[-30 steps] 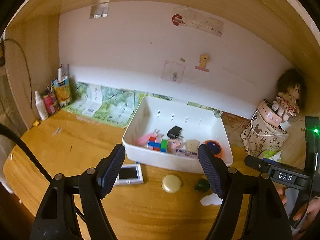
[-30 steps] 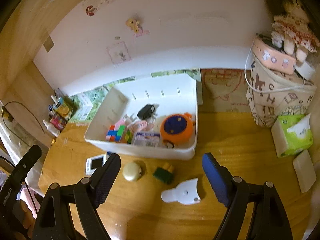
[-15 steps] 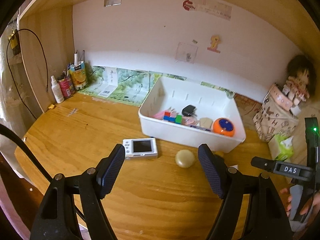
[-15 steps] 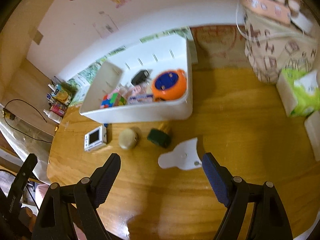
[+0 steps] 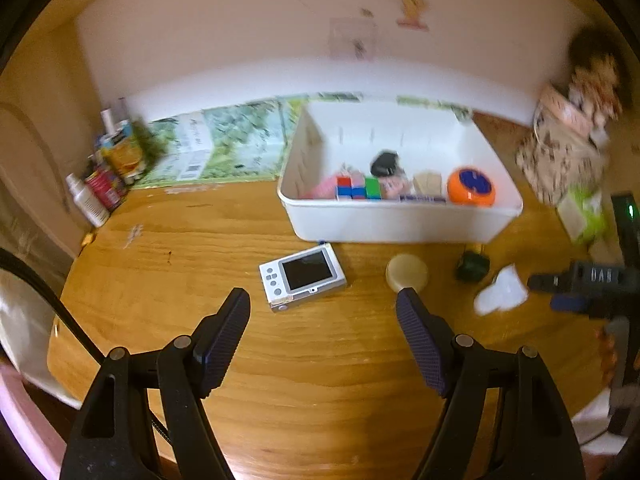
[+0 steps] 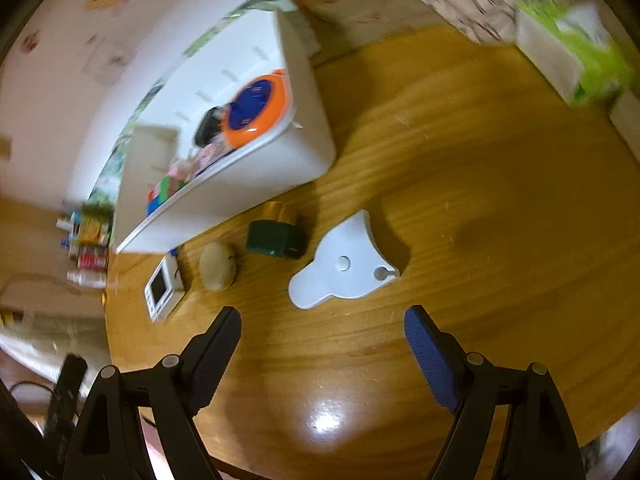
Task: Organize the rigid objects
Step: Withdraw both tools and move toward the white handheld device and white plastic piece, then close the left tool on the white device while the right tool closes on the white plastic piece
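Four loose things wait on the tabletop [image 5: 320, 360] outside the white bin [image 5: 400, 224]; pickup has not begun.
Left wrist view: left claw [image 5: 323, 314] open and empty at lower centre, one camera [image 5: 303, 276] just above it, likely its first target; lower and close. Right wrist view: right claw [image 6: 322, 326] open and empty, one white flat piece [image 6: 344, 266] at centre, one dark green block [image 6: 276, 239] and one cream disc [image 6: 217, 266] to its left.

The only lettering that reads is "DAS", in pale capitals on the black body of the right gripper [image 5: 596, 280] at about three o'clock in the left wrist view. Print on the packets [image 5: 116, 160] at nine o'clock is too blurred.
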The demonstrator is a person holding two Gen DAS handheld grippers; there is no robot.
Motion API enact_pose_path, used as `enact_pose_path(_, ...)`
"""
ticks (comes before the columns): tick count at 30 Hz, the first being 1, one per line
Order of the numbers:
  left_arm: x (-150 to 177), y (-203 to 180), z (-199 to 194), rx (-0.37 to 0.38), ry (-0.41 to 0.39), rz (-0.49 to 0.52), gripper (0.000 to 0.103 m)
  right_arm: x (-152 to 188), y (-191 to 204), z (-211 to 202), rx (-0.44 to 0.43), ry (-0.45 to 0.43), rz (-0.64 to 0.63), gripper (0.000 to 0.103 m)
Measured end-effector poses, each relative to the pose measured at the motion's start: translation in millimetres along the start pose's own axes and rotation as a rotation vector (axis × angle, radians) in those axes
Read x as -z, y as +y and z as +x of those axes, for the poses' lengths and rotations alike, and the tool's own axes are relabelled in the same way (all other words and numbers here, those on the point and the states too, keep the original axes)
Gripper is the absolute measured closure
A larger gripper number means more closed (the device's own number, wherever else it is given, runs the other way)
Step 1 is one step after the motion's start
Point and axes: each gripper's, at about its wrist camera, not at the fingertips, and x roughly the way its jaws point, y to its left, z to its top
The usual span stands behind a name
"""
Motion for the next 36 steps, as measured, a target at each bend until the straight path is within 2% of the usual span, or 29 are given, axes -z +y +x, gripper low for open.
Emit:
enact_pose_path(9,-11.8,5.7,46.9,0.060,0.150,0.271,0.025,3.6,-3.6,16.5,0.081,-0.057,0.178,0.019)
enact_pose_path(17,-21.8,9.2,90.8,0.148,0.250,0.439,0.022,11.4,7.9,25.6,0.213,-0.132,0.204,0.019)
enact_pose_path(25,-30.5,7.8,130.2,0.202,0.311,0.544,0.022,22.3,15.8,38.4,0.283,-0.177,0.244,0.019)
enact_pose_path(36,-35.2,9.1,163.5,0.238,0.353,0.610,0.022,26.4,33.0,54.6,0.368,-0.241,0.286,0.024)
